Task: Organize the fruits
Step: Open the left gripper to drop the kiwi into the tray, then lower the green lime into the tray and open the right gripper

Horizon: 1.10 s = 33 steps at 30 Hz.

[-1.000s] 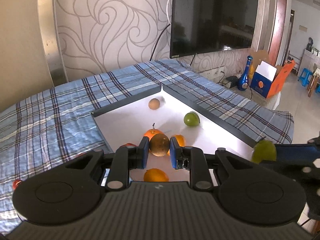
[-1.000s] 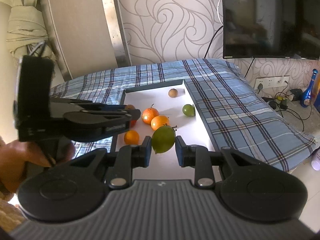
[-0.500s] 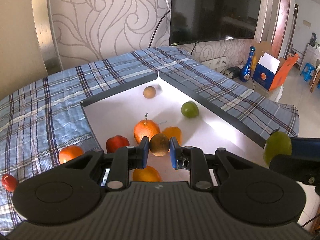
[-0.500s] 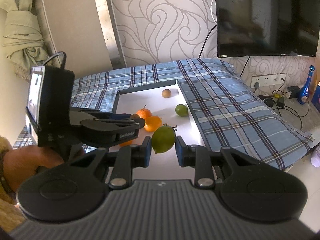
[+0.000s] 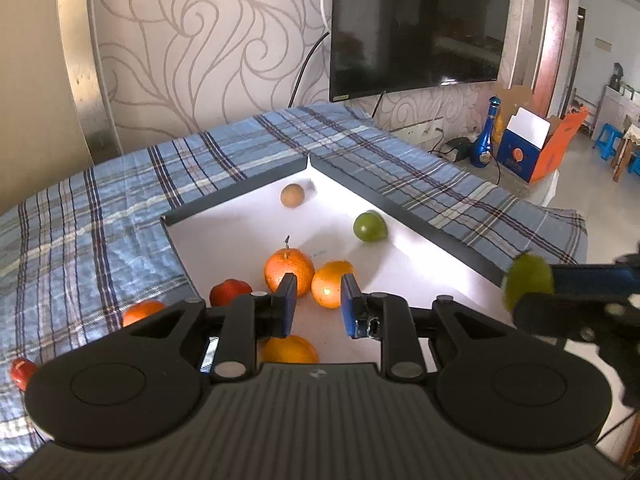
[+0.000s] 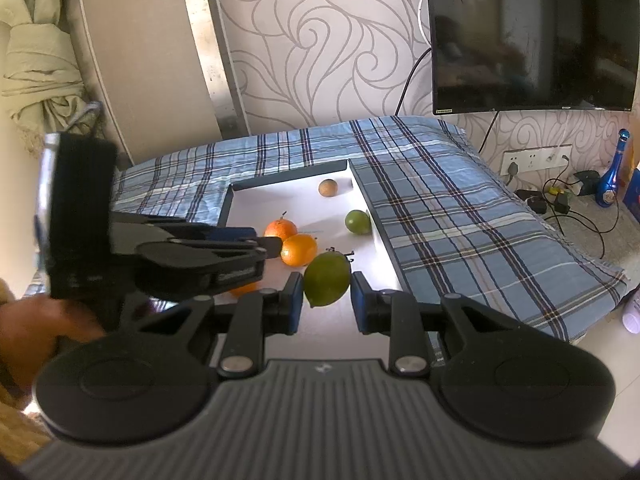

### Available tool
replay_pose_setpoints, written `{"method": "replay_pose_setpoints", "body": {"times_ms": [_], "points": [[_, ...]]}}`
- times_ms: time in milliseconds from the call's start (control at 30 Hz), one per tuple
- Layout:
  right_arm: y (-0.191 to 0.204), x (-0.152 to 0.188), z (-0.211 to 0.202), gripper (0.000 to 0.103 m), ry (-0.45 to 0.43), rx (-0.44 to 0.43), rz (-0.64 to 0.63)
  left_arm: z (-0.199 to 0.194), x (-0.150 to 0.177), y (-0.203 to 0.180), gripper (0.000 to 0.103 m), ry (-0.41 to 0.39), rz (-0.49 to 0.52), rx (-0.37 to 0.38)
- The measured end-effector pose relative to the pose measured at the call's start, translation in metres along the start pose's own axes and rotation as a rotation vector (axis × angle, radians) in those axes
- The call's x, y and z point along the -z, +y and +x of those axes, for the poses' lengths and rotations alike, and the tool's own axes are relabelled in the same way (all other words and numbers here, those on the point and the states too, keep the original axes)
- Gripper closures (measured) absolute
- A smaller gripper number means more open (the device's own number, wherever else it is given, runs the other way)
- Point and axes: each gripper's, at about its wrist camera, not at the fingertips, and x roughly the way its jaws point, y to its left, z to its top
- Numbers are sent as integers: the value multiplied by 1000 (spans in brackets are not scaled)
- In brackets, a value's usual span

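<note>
Item: left gripper [image 5: 316,300], fingers now parted, empty; brown fruit held 0.5 s ago is gone (landing spot not visible). Right gripper [image 6: 326,298]: closed on green fruit [image 6: 327,279] above white tray [image 6: 256,204]. Est.: one drop done, green next.

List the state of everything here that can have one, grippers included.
left gripper: open, nothing between its fingers
right gripper: shut on the held green fruit
held green fruit: gripped, lifted above the tray
tray: open-topped, loose fruit lying in it
TV: screen dark
cardboard box: flaps open
blue bottle: upright
</note>
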Motion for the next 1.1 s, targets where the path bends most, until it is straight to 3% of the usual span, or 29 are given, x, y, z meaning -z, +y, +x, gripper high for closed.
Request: {"method": "replay_pose_setpoints", "body": {"times_ms": [200,533,1100], "points": [[-1,-2,8,74,8,-17,-4,-21,4,4,68,-11,-6,5],[3,-5,38,74,45,-60,-36,-45,12,7,67,-53,0,-20],[12,-9,99,74,132,-114,-104,-71,28,39,67,-60,-78,-159]]}}
